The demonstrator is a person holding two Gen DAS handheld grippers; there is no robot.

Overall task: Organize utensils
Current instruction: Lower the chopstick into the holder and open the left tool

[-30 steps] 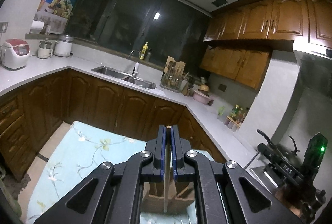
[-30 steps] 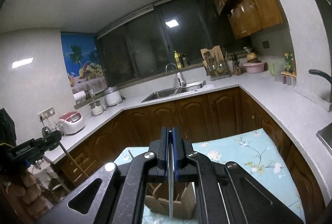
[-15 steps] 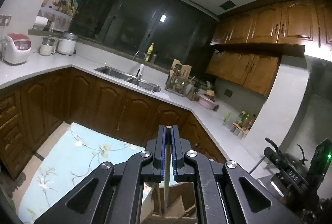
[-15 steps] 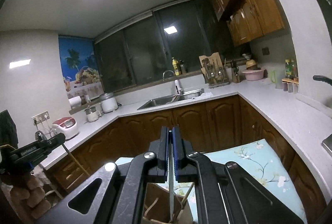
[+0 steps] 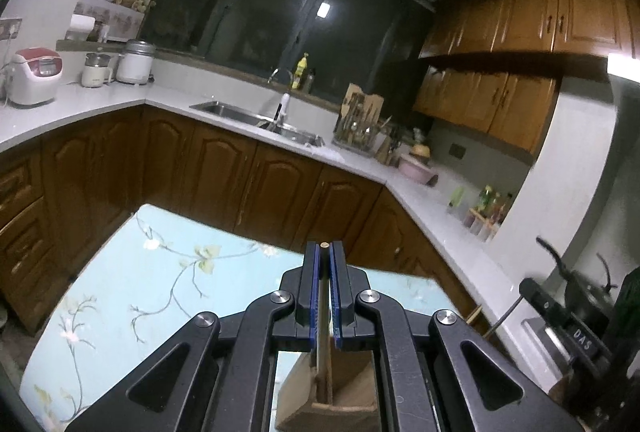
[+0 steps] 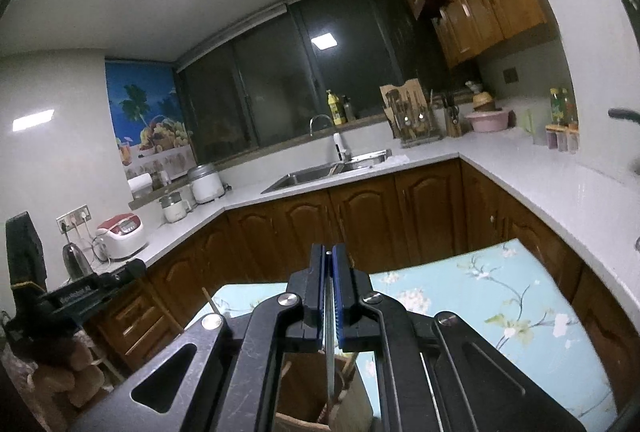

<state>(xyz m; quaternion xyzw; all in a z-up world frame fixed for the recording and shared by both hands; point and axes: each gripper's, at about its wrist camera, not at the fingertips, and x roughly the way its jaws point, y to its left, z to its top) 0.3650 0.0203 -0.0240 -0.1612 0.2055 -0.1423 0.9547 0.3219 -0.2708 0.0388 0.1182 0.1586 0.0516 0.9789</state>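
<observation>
My left tongs (image 5: 325, 292) were clamped on a thin wooden chopstick (image 5: 322, 320), held upright at lower centre of the left view, its lower end inside the wooden holder (image 5: 320, 408) at the bottom edge. My right tongs (image 6: 329, 296) were closed on a slim metal utensil (image 6: 329, 352), also hanging into the holder (image 6: 304, 392) at the bottom of the right view. I judged both pieces light and stiff; the metal one likely slippery, so a firm pinch near the upper end suited it. The holder stood on the floral cloth (image 5: 120, 292); I judged it easily tipped.
</observation>
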